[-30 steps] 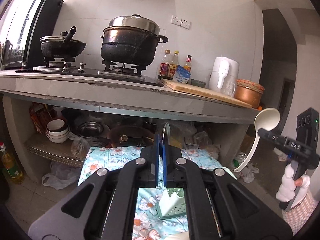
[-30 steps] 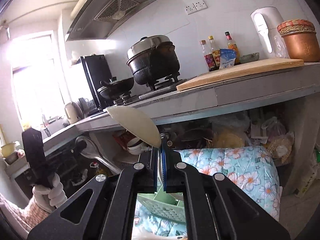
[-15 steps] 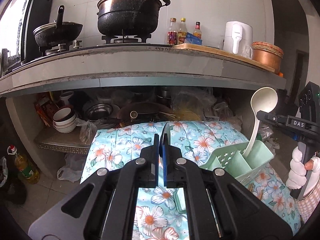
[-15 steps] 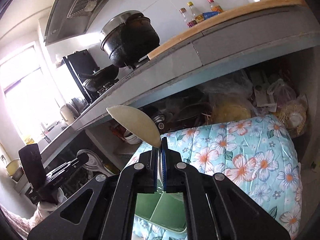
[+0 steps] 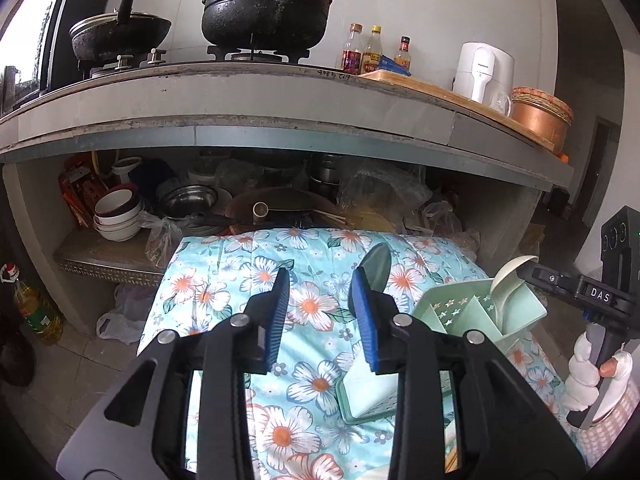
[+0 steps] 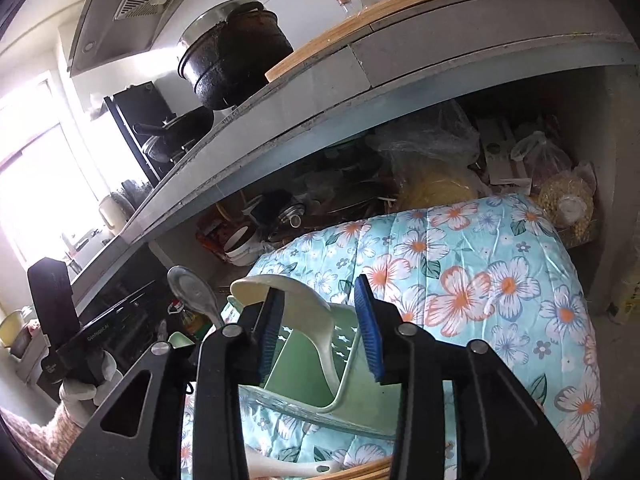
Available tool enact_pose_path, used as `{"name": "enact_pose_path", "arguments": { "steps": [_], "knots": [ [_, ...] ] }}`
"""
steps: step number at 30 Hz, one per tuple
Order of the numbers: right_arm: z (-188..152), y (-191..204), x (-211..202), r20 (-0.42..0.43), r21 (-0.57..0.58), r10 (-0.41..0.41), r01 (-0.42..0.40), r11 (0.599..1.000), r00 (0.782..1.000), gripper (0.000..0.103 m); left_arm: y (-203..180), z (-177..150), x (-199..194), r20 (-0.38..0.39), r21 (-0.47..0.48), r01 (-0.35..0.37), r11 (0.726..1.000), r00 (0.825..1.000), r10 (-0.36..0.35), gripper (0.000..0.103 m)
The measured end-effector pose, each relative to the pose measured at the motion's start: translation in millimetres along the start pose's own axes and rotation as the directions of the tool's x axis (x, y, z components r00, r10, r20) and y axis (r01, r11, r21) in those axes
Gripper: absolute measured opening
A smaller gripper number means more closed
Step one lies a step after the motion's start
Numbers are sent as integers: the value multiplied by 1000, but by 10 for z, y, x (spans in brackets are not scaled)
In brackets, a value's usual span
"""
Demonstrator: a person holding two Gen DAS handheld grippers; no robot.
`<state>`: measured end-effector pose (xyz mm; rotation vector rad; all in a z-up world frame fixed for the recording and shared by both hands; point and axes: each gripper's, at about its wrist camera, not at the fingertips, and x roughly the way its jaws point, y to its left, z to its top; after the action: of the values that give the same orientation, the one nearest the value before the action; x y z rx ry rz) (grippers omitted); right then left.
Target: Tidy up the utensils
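Note:
My left gripper (image 5: 320, 280) is opening above the flowered cloth (image 5: 256, 276). A metal spoon (image 5: 378, 268) stands up against its right finger; the pads no longer clamp it. To the right stands a green slotted caddy (image 5: 460, 308) with a cream ladle (image 5: 508, 280) in it. In the right wrist view my right gripper (image 6: 319, 292) is also opening. The cream ladle (image 6: 280, 288) sits loose between its pads, its handle running down into the green caddy (image 6: 304, 376). The metal spoon (image 6: 192, 288) shows at the left.
A grey counter (image 5: 280, 112) overhangs the cloth, carrying a black pot (image 5: 268, 4), a wok (image 5: 120, 36), bottles and a white kettle (image 5: 484, 68). Bowls (image 5: 118, 212), pans and bags crowd the shelf beneath. An oil bottle (image 5: 36, 312) stands on the floor. A gloved hand (image 5: 592, 364) holds the right gripper.
Both grippers have sunk toward the cloth and the caddy. Both jaws went from shut to apart, releasing the spoon and the ladle. The ladle's handle now rests in the caddy.

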<state>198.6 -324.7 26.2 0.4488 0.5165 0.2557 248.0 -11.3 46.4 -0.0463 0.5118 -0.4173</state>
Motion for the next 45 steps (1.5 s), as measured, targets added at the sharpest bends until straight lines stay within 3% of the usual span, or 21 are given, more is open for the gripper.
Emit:
{"name": "enact_pose_path", "arguments": {
  "steps": [6,10,13,18,26,33,37,40,45],
  "knots": [
    [30,19,-125,19,8,-2,2,1000,1000,43,53,-10,-79,18,-43,29,999,999,-28,35],
    [50,83,-264,55,3,10,-10,1000,998,54,83,-17,-144,35,-57,48,997,998,-46,39],
    [66,125,-344,67,-3,11,-10,1000,998,56,93,-23,-177,41,-69,61,996,997,-58,41],
    [57,168,-479,78,-1,4,-4,1000,997,58,98,-66,-251,48,-79,75,994,996,-72,45],
    [-68,252,-711,70,-7,-17,18,1000,997,71,180,-203,-349,29,-90,86,992,996,-84,51],
    [-176,228,-775,44,16,-16,15,1000,999,72,334,-37,-80,-26,-184,215,959,974,-223,55],
    [-199,191,-776,42,30,-19,18,999,999,72,364,43,222,-76,-218,244,945,961,-266,55],
    [-197,144,-774,41,44,-20,18,999,999,72,369,32,398,-121,-220,239,946,955,-270,50],
    [-191,74,-743,37,65,-20,18,998,999,72,306,11,495,-140,-220,284,933,938,-318,21]
  ]
}}
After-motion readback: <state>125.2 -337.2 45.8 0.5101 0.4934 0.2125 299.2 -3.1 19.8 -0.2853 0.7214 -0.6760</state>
